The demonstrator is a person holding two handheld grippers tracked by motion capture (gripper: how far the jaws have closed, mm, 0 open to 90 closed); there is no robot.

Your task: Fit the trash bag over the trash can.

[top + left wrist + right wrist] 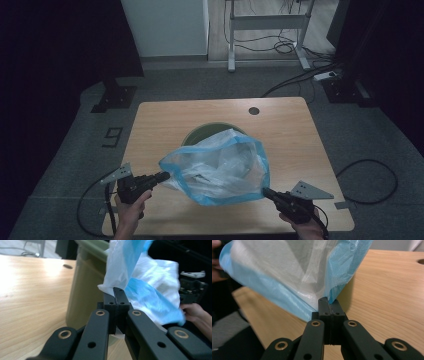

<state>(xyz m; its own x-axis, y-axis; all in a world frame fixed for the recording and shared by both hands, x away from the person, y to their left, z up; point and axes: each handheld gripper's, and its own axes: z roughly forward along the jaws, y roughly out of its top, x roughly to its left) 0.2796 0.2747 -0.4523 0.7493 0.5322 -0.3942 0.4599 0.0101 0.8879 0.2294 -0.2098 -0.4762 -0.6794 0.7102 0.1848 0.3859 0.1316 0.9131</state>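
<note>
The plastic bag (220,167), thin, limp and slippery-looking, hangs spread over the green bin (200,134) at the table's (150,125) middle toward its near edge. The left gripper (164,176) and right gripper (266,191) are each clamped tight on opposite sides of its blue rim, the sensible place to hold such flimsy film, since I reckon it would sag or tear elsewhere.

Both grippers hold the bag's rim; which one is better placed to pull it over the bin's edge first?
Probably the left gripper: it grips the bag beside the green bin. The right gripper pinches the rim farther away.
</note>
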